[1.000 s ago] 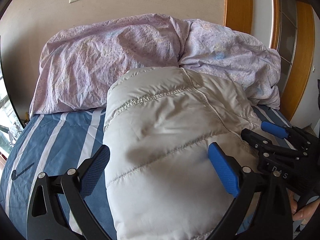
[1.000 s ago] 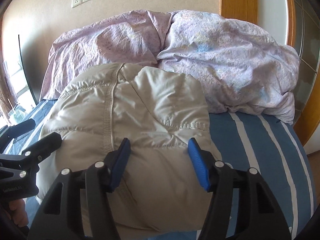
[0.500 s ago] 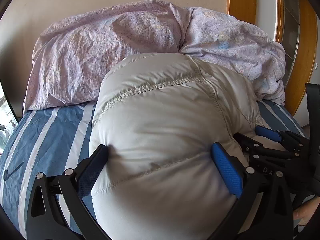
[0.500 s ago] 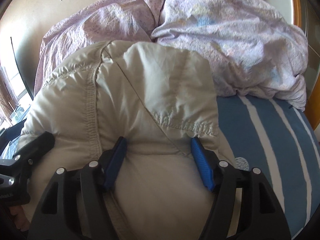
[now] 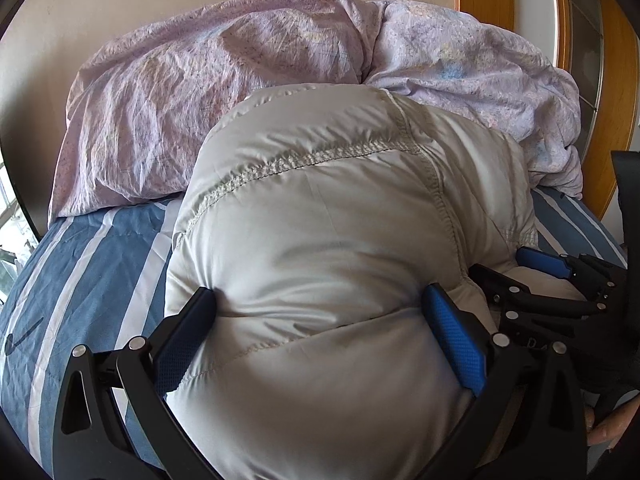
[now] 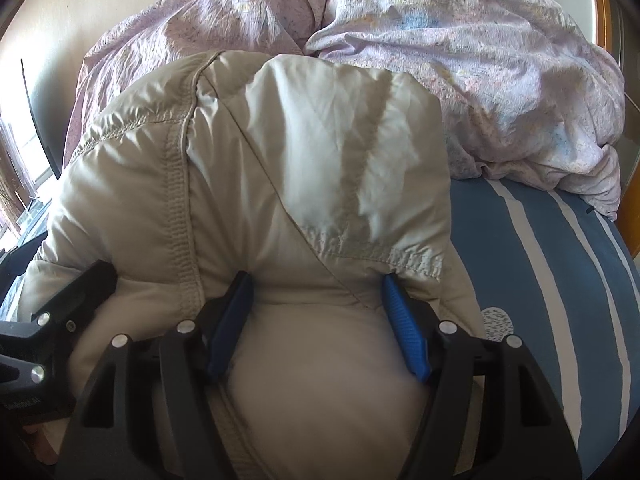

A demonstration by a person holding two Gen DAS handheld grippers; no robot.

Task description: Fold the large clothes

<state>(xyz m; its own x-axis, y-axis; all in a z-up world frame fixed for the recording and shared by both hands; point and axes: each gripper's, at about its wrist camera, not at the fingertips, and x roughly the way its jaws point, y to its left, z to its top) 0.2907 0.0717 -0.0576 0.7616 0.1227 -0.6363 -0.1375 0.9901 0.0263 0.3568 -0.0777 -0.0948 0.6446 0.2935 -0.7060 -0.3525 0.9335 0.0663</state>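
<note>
**A:** Where's the puffy pale-grey quilted down jacket (image 5: 320,240) sitting?

**B:** Bunched in a fat mound on the blue-and-white striped bed sheet (image 5: 92,256), with its far edge touching the crumpled lilac floral duvet (image 5: 224,92) heaped against the beige wall (image 5: 60,32).

**A:** And the claws?

**B:** The left claw (image 5: 320,312) is spread wide, its fingers pressed into the near bulge of the jacket on either side. The right claw (image 6: 316,304) is at a medium spread, also dug into a fold of padding just under the stitched hem flap (image 6: 376,248). Both have padding between their fingers, neither looks pinched closed.

**A:** Any free space?

**B:** Bare sheet to the jacket's left in the left view, and a striped stretch to its right in the right view (image 6: 540,280), running to the wooden bed frame (image 5: 616,92).
</note>
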